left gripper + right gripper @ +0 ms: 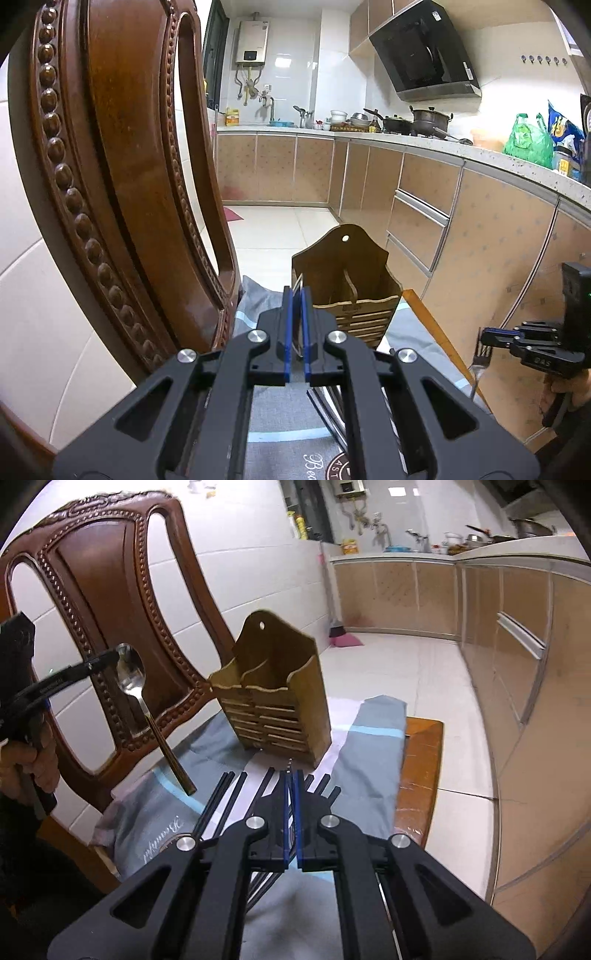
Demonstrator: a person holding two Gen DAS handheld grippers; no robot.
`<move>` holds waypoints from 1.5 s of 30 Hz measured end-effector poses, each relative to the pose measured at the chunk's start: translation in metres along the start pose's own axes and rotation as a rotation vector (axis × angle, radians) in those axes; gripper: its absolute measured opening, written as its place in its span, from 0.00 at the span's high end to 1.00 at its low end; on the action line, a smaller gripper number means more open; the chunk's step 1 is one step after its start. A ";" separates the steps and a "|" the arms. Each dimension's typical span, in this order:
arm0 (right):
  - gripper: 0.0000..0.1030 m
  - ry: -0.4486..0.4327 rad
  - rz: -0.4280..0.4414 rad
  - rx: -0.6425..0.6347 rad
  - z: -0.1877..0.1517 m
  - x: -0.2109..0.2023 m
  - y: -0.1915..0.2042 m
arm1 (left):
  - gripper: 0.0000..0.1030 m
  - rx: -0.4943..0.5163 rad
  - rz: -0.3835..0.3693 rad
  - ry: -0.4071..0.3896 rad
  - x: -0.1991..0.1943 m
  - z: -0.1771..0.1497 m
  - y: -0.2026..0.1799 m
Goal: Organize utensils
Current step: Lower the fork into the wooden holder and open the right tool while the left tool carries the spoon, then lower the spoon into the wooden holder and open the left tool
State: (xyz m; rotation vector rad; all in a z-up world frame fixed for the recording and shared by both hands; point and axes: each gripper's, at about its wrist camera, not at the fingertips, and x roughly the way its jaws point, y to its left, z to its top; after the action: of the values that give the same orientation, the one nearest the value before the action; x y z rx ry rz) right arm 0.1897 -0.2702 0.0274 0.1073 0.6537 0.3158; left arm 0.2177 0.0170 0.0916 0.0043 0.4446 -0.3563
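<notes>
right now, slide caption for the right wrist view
Left gripper holds spoon beside wooden utensil holder.

The left gripper (pixel 295 295) pinches a spoon's rim (pixel 298 282) beside the wooden holder (pixel 354 291); the right gripper (pixel 484 336) holds a fork (pixel 482 360) over the cloth-covered worktop (pixel 269 413).

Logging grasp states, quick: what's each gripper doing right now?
Left gripper: closed on a spoon, gripped at the bowl, handle hanging down.
Right gripper: closed on a fork, held by the tines.
</notes>
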 end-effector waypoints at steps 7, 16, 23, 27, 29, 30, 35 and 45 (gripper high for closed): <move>0.97 -0.094 -0.113 0.019 0.019 -0.047 0.021 | 0.96 -0.034 0.001 -0.012 -0.005 0.004 0.008; 0.97 -0.312 -0.321 -0.099 0.119 -0.065 0.069 | 0.96 -0.054 0.042 -0.050 -0.010 0.009 0.015; 0.98 -0.424 -0.512 -0.149 0.169 0.004 0.082 | 0.96 -0.042 0.062 -0.050 -0.003 0.007 0.015; 0.98 -0.422 -0.629 -0.166 0.164 0.056 0.082 | 0.96 -0.039 0.067 -0.046 0.001 0.007 0.016; 0.98 -0.409 -0.659 -0.164 0.156 0.077 0.082 | 0.96 -0.039 0.072 -0.044 0.004 0.007 0.017; 0.98 -0.405 -0.670 -0.162 0.150 0.086 0.081 | 0.96 -0.041 0.074 -0.043 0.005 0.007 0.018; 0.98 -0.346 -0.639 -0.130 0.117 0.118 0.070 | 0.96 -0.045 0.081 -0.041 0.006 0.006 0.019; 0.18 -0.381 -0.453 -0.007 0.073 0.056 0.052 | 0.96 -0.066 0.099 -0.056 0.004 0.004 0.021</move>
State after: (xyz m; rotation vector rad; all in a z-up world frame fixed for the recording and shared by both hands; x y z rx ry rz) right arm 0.2628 -0.2024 0.0625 0.0090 0.2840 -0.1390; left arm 0.2296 0.0346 0.0922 -0.0473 0.3990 -0.2433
